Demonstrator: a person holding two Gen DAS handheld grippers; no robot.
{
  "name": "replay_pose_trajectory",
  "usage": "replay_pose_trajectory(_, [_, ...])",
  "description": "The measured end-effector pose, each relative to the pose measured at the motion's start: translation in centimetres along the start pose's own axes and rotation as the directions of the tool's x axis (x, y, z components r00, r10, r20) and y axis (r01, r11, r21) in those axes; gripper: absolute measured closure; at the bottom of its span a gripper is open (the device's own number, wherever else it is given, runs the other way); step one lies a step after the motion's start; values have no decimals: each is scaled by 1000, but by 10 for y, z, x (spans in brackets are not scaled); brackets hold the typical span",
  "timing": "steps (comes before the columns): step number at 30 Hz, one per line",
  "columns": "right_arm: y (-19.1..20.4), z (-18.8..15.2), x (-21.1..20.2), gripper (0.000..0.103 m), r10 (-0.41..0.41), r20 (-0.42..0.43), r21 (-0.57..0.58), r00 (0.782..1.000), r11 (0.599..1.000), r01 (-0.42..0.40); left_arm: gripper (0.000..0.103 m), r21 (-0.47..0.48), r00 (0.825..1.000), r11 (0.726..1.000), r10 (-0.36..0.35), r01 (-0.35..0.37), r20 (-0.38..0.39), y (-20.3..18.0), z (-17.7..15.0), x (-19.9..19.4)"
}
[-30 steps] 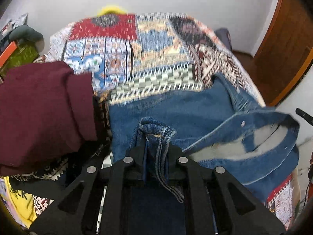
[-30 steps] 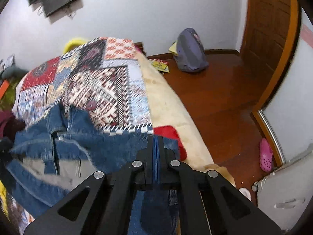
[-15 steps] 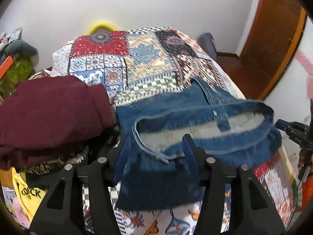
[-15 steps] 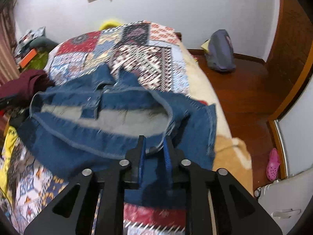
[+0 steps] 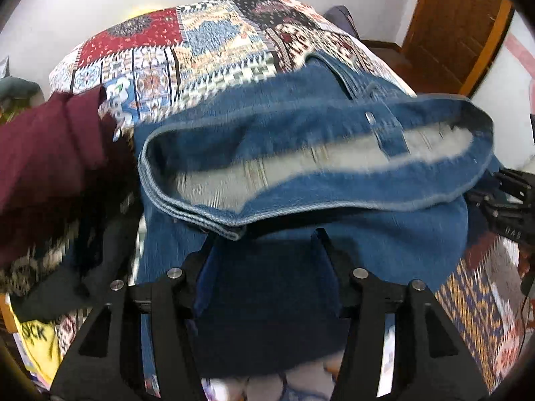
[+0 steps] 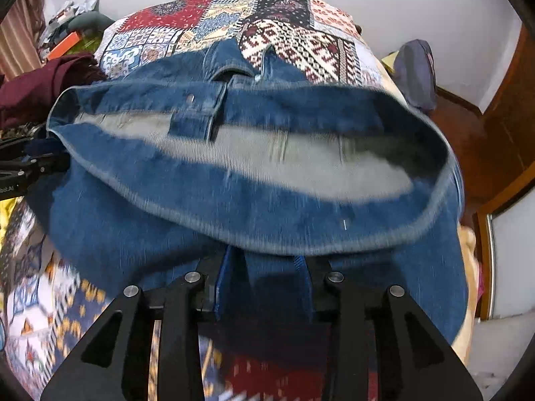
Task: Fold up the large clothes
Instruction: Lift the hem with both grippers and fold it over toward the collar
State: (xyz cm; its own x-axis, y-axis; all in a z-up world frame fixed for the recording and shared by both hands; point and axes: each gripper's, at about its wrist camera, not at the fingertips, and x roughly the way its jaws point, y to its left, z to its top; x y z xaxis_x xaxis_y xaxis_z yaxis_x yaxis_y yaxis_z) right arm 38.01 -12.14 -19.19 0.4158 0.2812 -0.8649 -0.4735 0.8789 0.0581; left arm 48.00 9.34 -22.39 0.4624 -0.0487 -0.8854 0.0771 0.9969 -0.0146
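The left gripper [image 5: 264, 237], a black plastic two-finger tool with silver rivets along its linkage, is held low and points forward, its two fingers [image 5: 322, 237] spread wide apart with blue pads on their inner faces. Nothing is pinched between them. The right gripper [image 6: 264, 260], of the same black build, also points forward with its blue-padded fingers [image 6: 302, 264] parted, though the gap looks somewhat narrower. Each tool is visible from the other's camera: the right one juts in at the far right edge of the left wrist view, and the left one shows at the far left edge of the right wrist view, so the two are held well apart, side by side.
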Motion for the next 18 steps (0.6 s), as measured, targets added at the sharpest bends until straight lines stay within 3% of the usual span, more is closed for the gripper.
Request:
replay_pose_trajectory(4, [-11,48,11,71,-81,37,-20,996,996,82,49,-48,998,997,61,-61,-1,18,41,22])
replay_pose_trajectory(10, [-39,95,12,71,-232,88,110,969,969,222,49,-165,1000,986,17,-13,22,42,75,27])
replay_pose_trajectory(15, [-23,85,-11,70,-141,158,112,977,986,124,49,-143,998,990,5,4,62,36,62,5])
replay_pose_trajectory(18, [5,70,-18,60,-85,166,39,982,996,80,49,-97,994,995,30,-21,101,25,50,-14])
